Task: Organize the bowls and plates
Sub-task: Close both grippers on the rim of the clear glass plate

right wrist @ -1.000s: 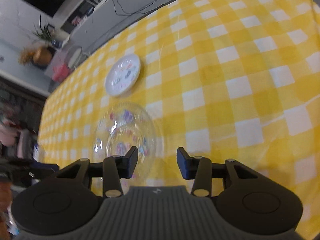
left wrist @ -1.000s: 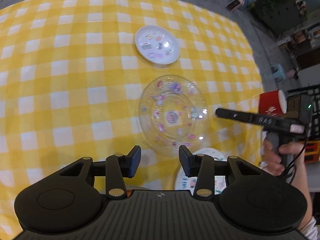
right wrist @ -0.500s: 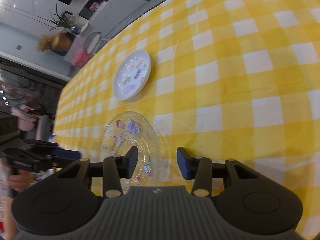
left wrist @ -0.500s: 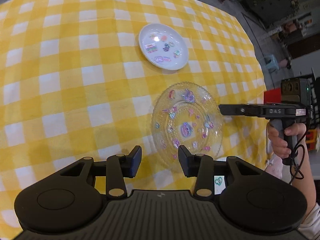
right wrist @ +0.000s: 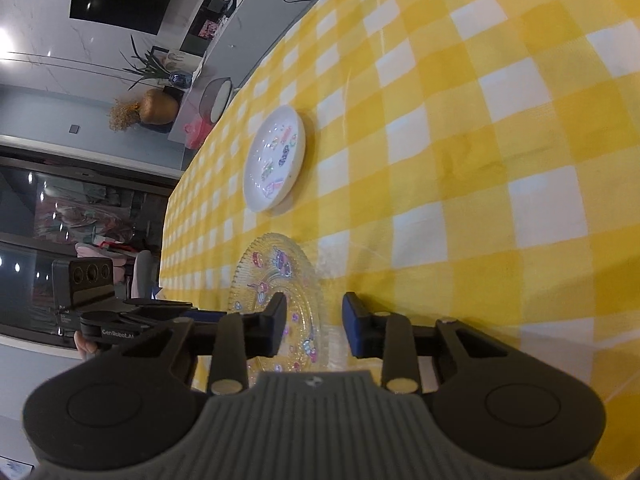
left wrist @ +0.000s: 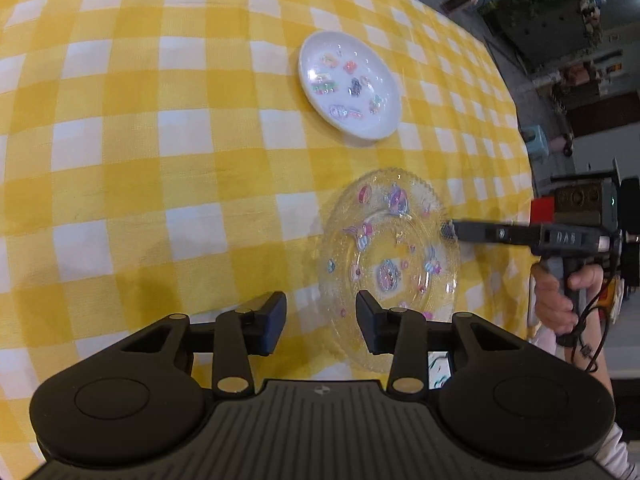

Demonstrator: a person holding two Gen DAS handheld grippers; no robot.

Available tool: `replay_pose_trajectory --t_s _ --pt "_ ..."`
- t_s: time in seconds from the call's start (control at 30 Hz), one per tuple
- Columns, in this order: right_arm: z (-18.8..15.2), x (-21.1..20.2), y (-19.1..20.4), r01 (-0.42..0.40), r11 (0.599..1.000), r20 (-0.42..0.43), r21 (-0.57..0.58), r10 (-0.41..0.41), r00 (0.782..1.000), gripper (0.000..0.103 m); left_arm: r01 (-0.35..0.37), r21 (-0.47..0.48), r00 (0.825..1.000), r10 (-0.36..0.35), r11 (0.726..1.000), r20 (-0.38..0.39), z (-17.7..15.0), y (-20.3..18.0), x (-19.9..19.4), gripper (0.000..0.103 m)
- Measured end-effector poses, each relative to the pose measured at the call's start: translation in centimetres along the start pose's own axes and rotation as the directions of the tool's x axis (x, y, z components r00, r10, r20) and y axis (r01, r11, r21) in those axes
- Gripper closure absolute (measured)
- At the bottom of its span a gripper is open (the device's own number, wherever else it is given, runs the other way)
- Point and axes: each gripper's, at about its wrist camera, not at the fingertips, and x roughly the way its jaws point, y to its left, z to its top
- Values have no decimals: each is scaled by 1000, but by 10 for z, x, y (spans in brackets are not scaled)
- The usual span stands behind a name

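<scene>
A: Glass plate (left wrist: 390, 256), clear with a scalloped rim and coloured decals, flat on the yellow checked tablecloth (left wrist: 160, 160). Step in hand?

B: Judged as the approach to a pick-up. Right gripper (right wrist: 314, 328) level with the glass plate's rim, fingers moderately apart, rim apparently between them, nothing clamped. Seen side-on from the left wrist view, right gripper (left wrist: 452, 232) at the edge of the glass plate.

A: Left gripper (left wrist: 322, 328)?

B: Hovering just short of the glass plate's near-left edge, fingers parted about as wide, holding nothing.

A: Next move?

B: Probably closing on the rim, then lifting. Calls for a firm, square pinch: thin, slick glass, likely to tilt or slip from a one-sided hold. Destination probably the white plate (left wrist: 350, 84), beyond the glass plate and apart from it; smaller than the glass plate, so stacking order open to judgement.

A: Contents?

B: Nothing loose in either; only printed figures on each. White plate (right wrist: 276, 160) likewise bare of food. Some white printed ware under the glass plate's near edge, too hidden to name.
</scene>
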Motion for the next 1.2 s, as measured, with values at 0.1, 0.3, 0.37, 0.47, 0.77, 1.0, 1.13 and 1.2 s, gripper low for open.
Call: replay_pose_trajectory --t_s 0.1,0.3,0.37,0.47,0.77,1.0,1.13,1.2 --pt "-4 2 3 -11 1000 -29 -13 10 1000 74 0 14 1000 0 1000 15 -2 -3 2 56" --pt "-8 9 11 18 999 -35 -40 -20 999 79 1 -62 999 1 998 32 2 -4 8 69" --pt "-9 9 10 25 1000 -29 -19 -25 999 80 8 -121 1000 -4 993 29 5 0 11 73" --pt "-10 8 10 53 998 -14 -24 -54 998 89 -18 -161 999 25 987 44 6 0 13 85" --pt "-30 2 -7 -4 1000 94 22 2 996 101 -53 -149 997 61 987 45 6 -8 16 93" --pt "-36 -3 -13 -26 988 139 150 5 990 99 -117 -128 992 122 985 29 11 -26 17 93" --pt "-38 -10 -10 -41 983 148 181 14 989 99 -116 -112 992 120 987 32 11 -33 9 93" --pt "-38 -13 -7 -38 982 153 186 9 988 99 -120 -96 992 123 988 27 11 -39 6 93"
